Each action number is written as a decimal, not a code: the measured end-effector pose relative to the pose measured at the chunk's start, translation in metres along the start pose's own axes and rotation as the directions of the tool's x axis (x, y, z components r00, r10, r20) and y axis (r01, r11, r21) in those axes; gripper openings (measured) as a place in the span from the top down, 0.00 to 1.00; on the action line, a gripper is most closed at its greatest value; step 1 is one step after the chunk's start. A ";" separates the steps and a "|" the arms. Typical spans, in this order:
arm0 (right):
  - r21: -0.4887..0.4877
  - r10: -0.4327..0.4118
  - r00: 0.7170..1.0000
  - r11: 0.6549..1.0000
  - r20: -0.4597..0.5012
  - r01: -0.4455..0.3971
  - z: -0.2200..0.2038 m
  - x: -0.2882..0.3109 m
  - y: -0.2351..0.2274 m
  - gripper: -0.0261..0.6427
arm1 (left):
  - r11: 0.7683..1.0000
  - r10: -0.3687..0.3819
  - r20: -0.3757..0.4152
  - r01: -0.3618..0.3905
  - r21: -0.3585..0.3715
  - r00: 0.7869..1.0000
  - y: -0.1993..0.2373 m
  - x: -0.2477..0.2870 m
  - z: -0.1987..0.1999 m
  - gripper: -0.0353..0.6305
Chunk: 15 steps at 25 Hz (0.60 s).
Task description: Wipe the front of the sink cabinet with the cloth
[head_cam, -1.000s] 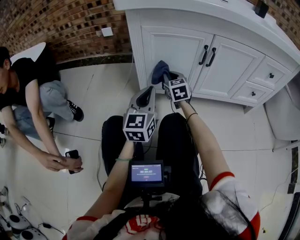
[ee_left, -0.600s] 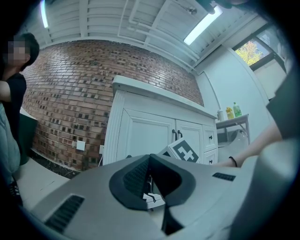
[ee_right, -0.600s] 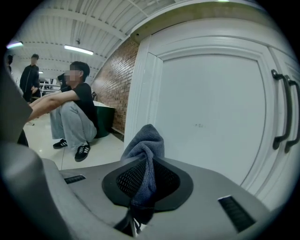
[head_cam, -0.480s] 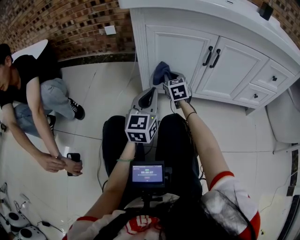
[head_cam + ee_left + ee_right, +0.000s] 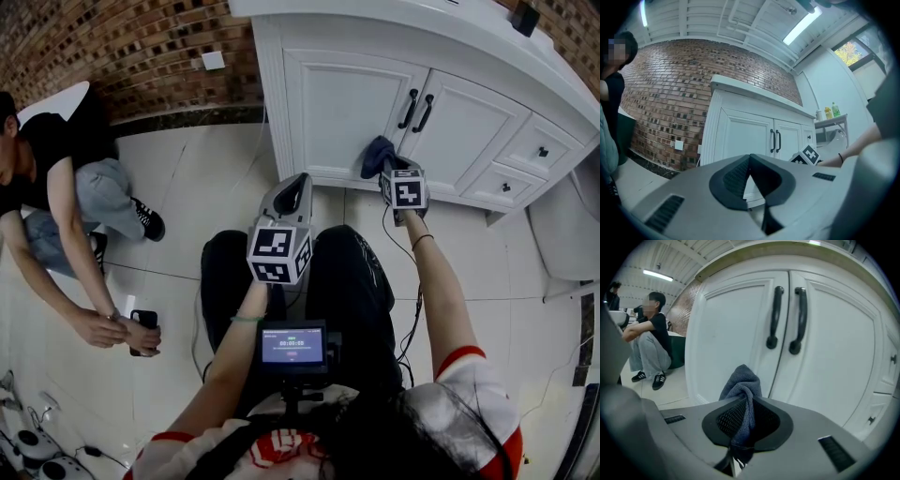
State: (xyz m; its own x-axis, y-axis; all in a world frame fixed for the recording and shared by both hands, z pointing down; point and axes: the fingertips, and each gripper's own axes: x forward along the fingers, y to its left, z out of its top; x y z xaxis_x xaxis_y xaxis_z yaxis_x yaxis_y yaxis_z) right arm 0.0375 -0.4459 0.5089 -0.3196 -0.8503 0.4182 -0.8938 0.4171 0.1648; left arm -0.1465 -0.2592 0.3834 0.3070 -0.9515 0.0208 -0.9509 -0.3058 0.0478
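The white sink cabinet stands ahead with two doors and black handles. My right gripper is shut on a blue-grey cloth, held low against the cabinet front under the handles. In the right gripper view the cloth bunches up between the jaws of the right gripper, close to the left door. My left gripper hovers over the floor in front of the left door, shut with nothing in it. The left gripper faces the cabinet from a distance.
A person crouches at the left and holds a phone near the floor. A brick wall runs behind. Drawers and a white fixture lie to the right. Cables and gear sit at the bottom left.
My right gripper has carried the cloth to the right along the cabinet's lower front, from the left door toward the gap between the doors. The left gripper has stayed about where it was.
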 end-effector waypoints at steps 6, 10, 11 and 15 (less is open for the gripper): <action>0.044 0.005 1.000 0.999 0.007 -0.005 -0.018 -0.019 -0.008 0.88 | 0.999 -0.032 -0.006 0.032 -0.001 0.999 -0.019 0.009 -0.006 0.91; 0.013 0.136 0.990 0.990 0.047 -0.137 0.010 -0.001 0.074 0.88 | 1.000 -0.008 -0.002 0.008 0.013 1.000 0.002 -0.011 0.006 0.91; 0.005 0.165 0.984 0.986 0.061 -0.166 0.017 0.003 0.089 0.88 | 1.000 -0.005 -0.001 0.005 0.017 1.000 0.003 -0.012 0.006 0.91; -0.031 0.226 0.971 0.974 0.079 -0.224 0.043 0.013 0.128 0.88 | 1.000 0.001 -0.002 -0.001 0.017 1.000 0.000 -0.005 0.001 0.91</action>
State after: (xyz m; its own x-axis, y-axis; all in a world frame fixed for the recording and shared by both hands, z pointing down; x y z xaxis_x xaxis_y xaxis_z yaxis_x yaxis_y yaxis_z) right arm -0.0942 -0.4171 0.4972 -0.5375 -0.7565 0.3727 -0.7889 0.6072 0.0947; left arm -0.1481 -0.2549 0.3818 0.3061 -0.9517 0.0227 -0.9517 -0.3054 0.0303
